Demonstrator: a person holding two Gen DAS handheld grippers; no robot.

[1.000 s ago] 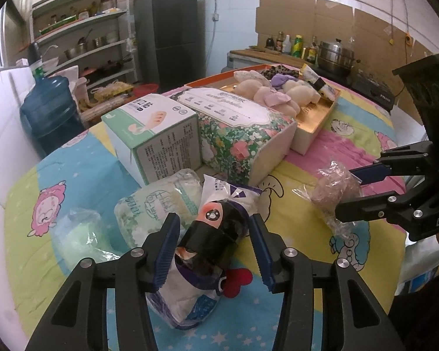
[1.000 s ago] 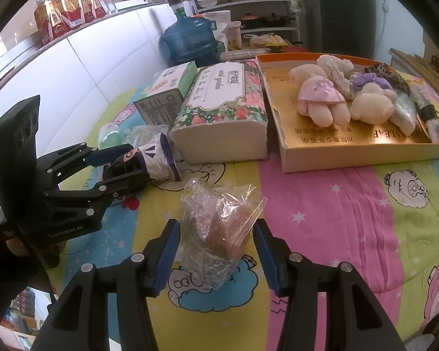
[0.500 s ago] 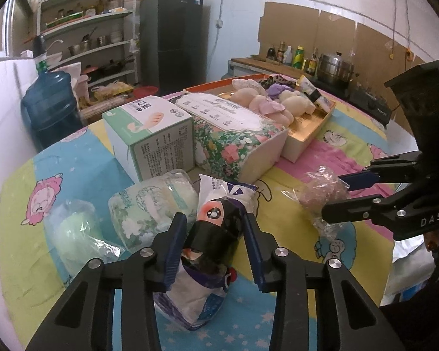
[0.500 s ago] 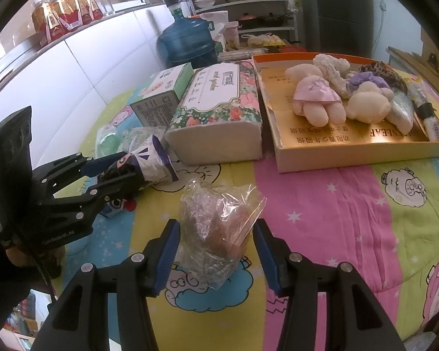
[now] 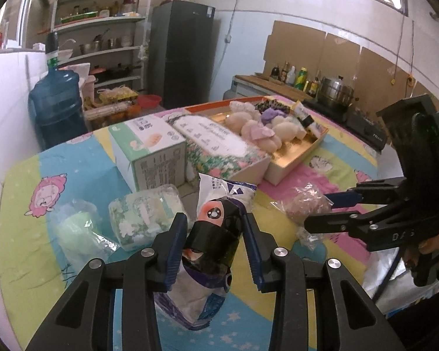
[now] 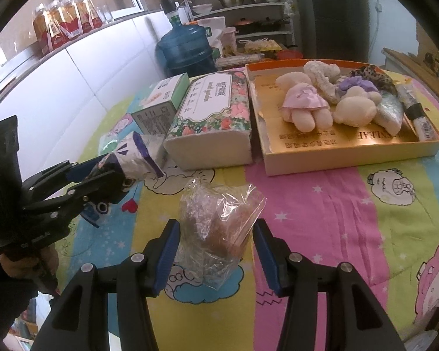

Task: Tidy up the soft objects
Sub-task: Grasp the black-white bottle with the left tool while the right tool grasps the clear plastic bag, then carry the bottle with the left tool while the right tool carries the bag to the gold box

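1. Left gripper (image 5: 215, 244): angled downward, blue-padded jaws having just been closing, now pressed on both sides of a soft packet (image 5: 210, 234), which is raised off the table.
2. Right gripper (image 6: 215, 259): angled downward, jaws parted to either side of a clear bag (image 6: 216, 228); whether the pads press it cannot be told.
3. Right hand (image 5: 433, 242): fingers wrapped round the gripper's handle.

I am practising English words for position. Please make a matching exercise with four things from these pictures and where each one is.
Things:
1. purple-and-white packet
2. clear bag
3. pink-dressed doll
4. floral tissue pack

Places:
A. inside the orange tray
B. between the right gripper's open fingers
C. clamped in the left gripper
D. between the green box and the tray

Pairs: 1-C, 2-B, 3-A, 4-D
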